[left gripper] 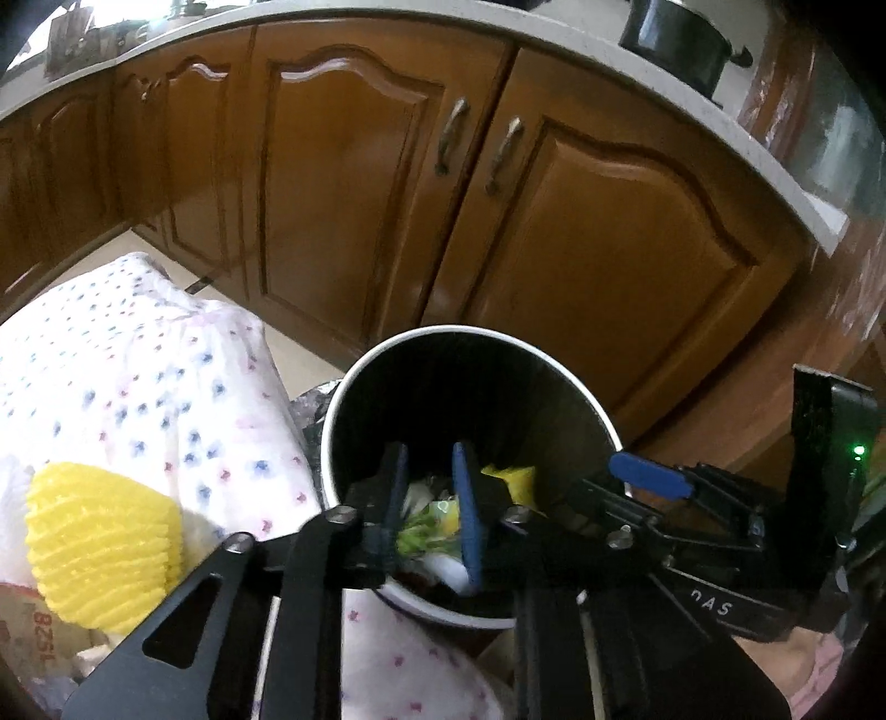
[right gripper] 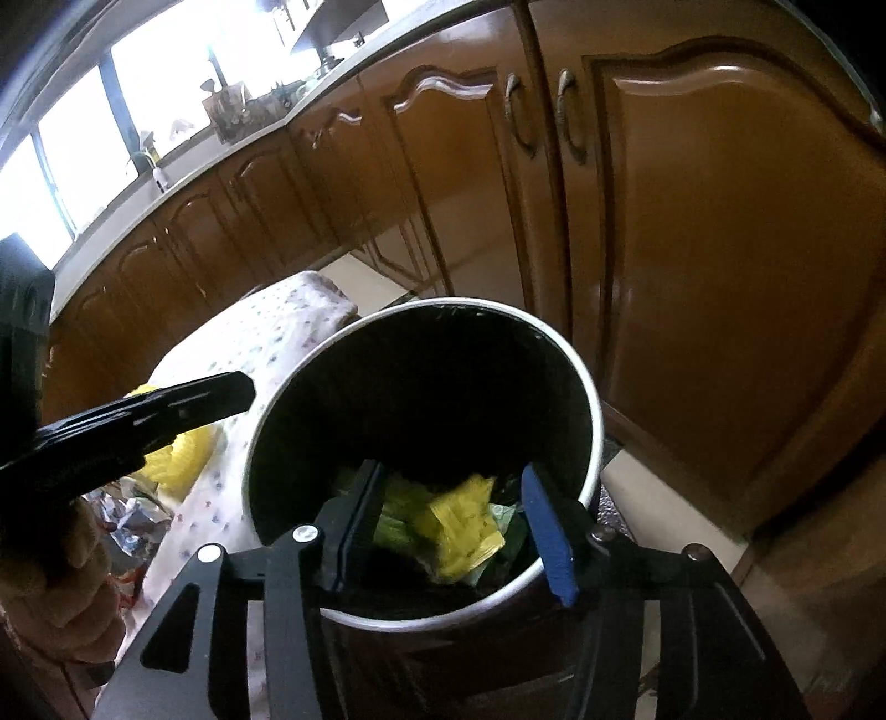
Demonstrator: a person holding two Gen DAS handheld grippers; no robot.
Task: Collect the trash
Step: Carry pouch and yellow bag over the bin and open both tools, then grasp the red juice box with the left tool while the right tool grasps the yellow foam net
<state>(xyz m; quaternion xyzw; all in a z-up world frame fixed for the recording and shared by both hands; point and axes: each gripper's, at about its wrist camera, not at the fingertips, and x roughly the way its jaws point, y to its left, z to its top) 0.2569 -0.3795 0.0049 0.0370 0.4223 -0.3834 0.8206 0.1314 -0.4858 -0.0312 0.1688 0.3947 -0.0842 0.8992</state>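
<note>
Left gripper point(left gripper: 429, 498): over the bin's mouth, fingers point(left gripper: 467, 509) parted by a narrow gap with nothing between them, so released.
Right gripper point(right gripper: 454, 526): also above the bin, jaws spread wide, grasping nothing.
Bin point(right gripper: 587, 387): round, white-rimmed, dark inside, standing on the floor just before the brown cabinet doors point(left gripper: 354, 188).
Bin contents: a crumpled yellow plastic bag point(right gripper: 465, 526), green scraps point(left gripper: 423, 529) and white paper point(left gripper: 448, 567), all heaped at the bottom.
Beside the bin: a white cloth with small blue and pink marks point(left gripper: 166, 376), touching the bin's left side.
On the cloth: a yellow ribbed foam sleeve point(left gripper: 105, 543).
Past the cloth's edge: crumpled wrappers point(right gripper: 130, 518), outside the bin.
Countertop: a dark pot point(left gripper: 678, 41).
</note>
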